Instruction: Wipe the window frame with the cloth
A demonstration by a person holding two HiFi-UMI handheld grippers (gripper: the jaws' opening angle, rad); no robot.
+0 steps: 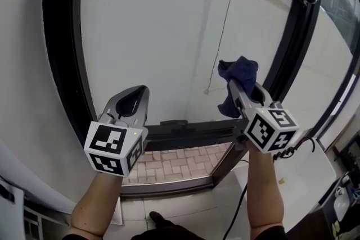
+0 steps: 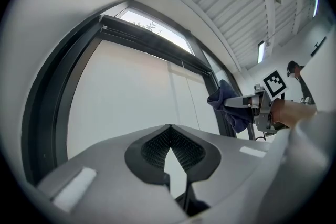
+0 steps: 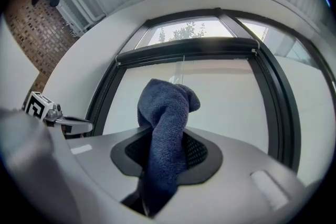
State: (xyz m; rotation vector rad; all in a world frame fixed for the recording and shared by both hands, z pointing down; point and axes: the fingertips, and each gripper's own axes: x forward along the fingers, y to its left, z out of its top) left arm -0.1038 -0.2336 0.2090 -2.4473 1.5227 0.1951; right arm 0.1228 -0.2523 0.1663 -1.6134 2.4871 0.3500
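A dark blue cloth is bunched in my right gripper, which is shut on it and held up in front of the white blind, just left of the black right upright of the window frame. In the right gripper view the cloth sticks up between the jaws of the right gripper below the frame's top bar. My left gripper is shut and empty near the frame's left upright. Its jaws meet at the tips of the left gripper; the cloth shows to its right.
A thin blind cord hangs down the pane beside the cloth. A black handle sits on the lower frame bar, with brick paving seen below it. A white ledge and a black cable lie at the lower right.
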